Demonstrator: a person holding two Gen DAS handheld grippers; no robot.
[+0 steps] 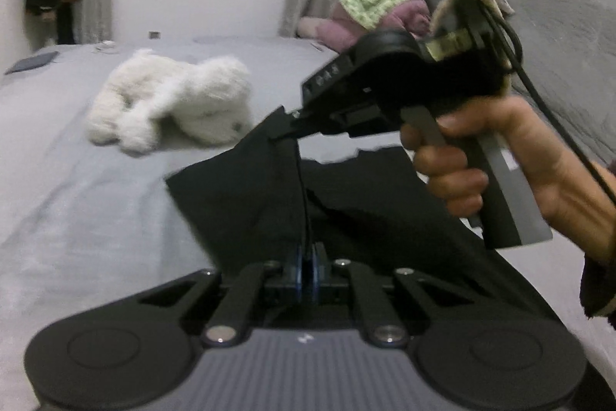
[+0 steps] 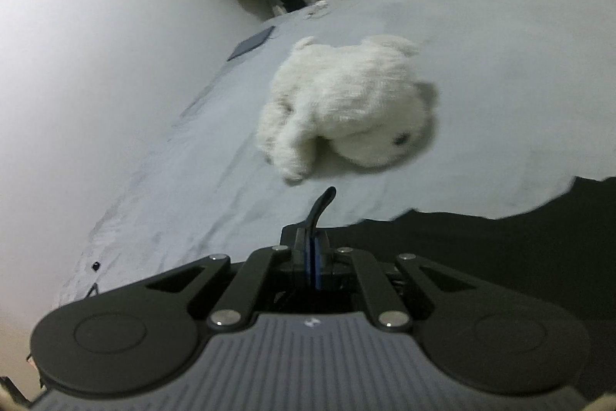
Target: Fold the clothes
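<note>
Both fingers pinched shut on black garment edge: left gripper, right gripper just ahead; cloth hangs below, bed beneath.

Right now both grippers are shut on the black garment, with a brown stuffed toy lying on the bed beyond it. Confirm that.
Wrong colour: the stuffed toy is white, as the right wrist view shows. Otherwise correct: the left gripper and right gripper are both shut on the black garment, toy lying beyond on the bed.
</note>
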